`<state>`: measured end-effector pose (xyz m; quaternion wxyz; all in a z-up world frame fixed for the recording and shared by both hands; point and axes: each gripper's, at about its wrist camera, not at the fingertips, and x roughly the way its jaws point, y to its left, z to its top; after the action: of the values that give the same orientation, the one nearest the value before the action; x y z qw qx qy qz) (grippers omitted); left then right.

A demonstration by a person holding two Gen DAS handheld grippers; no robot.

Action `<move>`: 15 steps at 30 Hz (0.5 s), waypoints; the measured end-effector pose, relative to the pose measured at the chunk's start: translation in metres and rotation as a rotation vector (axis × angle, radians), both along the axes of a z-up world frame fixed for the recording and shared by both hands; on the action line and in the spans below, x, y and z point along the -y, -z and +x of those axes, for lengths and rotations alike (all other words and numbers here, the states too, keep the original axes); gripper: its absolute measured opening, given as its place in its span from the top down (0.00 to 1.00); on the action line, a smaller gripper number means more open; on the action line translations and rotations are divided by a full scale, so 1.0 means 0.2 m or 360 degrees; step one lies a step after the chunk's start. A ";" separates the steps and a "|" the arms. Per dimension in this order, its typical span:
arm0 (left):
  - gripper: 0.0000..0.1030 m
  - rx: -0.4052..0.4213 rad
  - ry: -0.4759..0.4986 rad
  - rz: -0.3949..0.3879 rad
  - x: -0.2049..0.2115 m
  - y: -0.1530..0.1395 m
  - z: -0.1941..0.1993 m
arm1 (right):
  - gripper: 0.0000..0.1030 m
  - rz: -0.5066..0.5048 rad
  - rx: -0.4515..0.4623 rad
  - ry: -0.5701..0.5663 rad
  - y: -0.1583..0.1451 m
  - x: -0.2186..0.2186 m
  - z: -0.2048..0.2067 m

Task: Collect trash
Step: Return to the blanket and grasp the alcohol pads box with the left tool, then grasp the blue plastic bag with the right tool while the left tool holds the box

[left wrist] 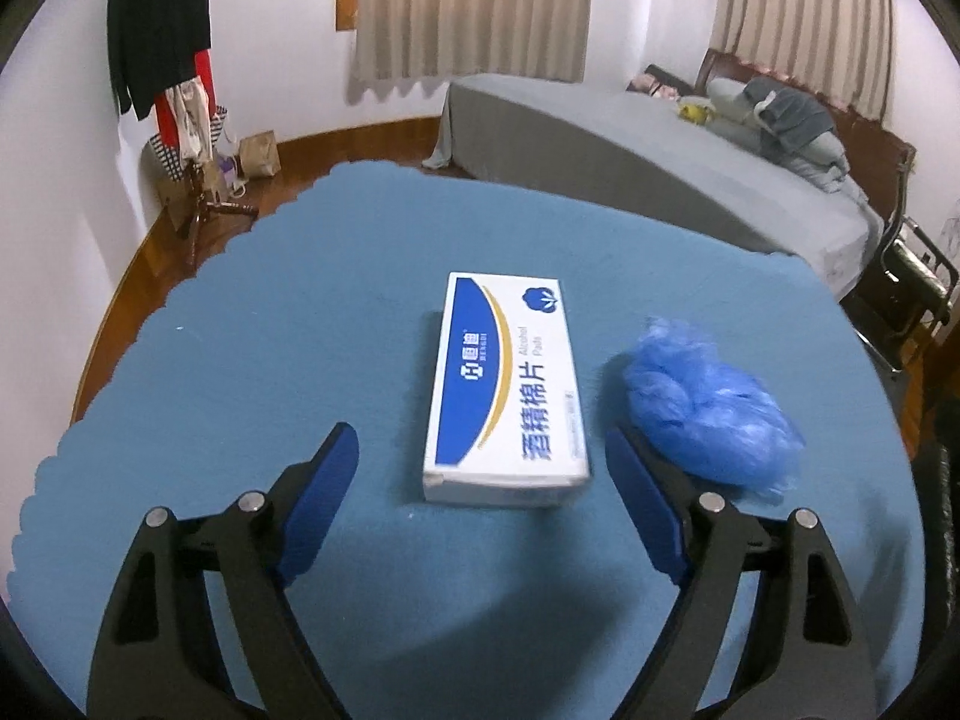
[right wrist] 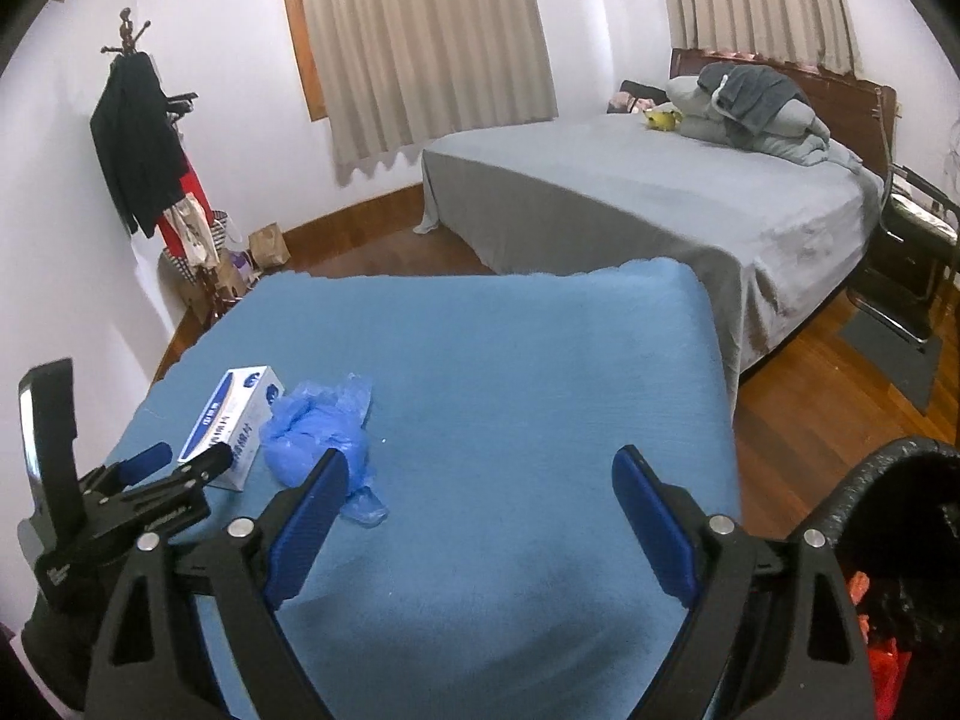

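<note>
Box (left wrist: pixel 505 387) lies on the blue cloth (left wrist: pixel 240 330), just ahead of the left gripper (left wrist: pixel 480 462), jaws wide, empty. Right gripper (right wrist: pixel 480 480) likewise. Risk: a straight approach snags the wrap (left wrist: pixel 708 408) beside the box.

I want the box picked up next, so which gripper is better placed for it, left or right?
Left. The left gripper is open and lined up just short of the box. The right gripper faces bare blue cloth, with the box off to its left.
</note>
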<state>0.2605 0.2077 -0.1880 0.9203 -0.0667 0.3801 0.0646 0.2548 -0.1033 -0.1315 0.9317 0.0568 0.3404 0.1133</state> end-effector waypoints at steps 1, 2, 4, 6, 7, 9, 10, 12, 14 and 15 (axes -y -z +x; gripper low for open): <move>0.23 -0.0009 0.0002 -0.0007 0.00 0.01 0.02 | 0.15 0.0001 -0.0008 0.0002 0.01 0.00 0.01; 0.23 -0.0020 0.0002 -0.0012 -0.01 0.01 0.04 | 0.15 0.0003 -0.0018 0.0004 0.02 -0.01 0.02; 0.27 -0.0056 -0.0002 -0.0017 -0.02 0.03 0.09 | 0.15 0.0003 -0.0027 0.0001 0.03 -0.01 0.04; 0.29 -0.0098 -0.0004 -0.0040 -0.03 0.06 0.13 | 0.15 -0.0002 -0.0031 -0.0003 0.04 -0.03 0.06; 0.33 -0.0126 -0.0008 -0.0051 -0.03 0.07 0.15 | 0.15 -0.0003 -0.0034 -0.0003 0.05 -0.03 0.06; 0.36 -0.0138 -0.0013 -0.0057 -0.03 0.09 0.16 | 0.15 0.0000 -0.0039 -0.0005 0.05 -0.05 0.07; 0.46 -0.0134 -0.0009 -0.0060 -0.03 0.09 0.16 | 0.15 0.0002 -0.0040 -0.0008 0.06 -0.06 0.08; 0.47 -0.0115 -0.0005 -0.0078 -0.04 0.08 0.15 | 0.15 0.0005 -0.0043 -0.0019 0.06 -0.08 0.09; 0.47 -0.0079 -0.0010 -0.0094 -0.05 0.06 0.12 | 0.15 0.0005 -0.0041 -0.0039 0.06 -0.11 0.10; 0.47 -0.0065 -0.0017 -0.0084 -0.06 0.06 0.12 | 0.14 0.0003 -0.0040 -0.0050 0.06 -0.12 0.10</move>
<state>0.2842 0.2193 -0.1992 0.9098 -0.0915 0.4001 0.0610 0.2743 -0.0784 -0.1436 0.9254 0.0537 0.3529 0.1275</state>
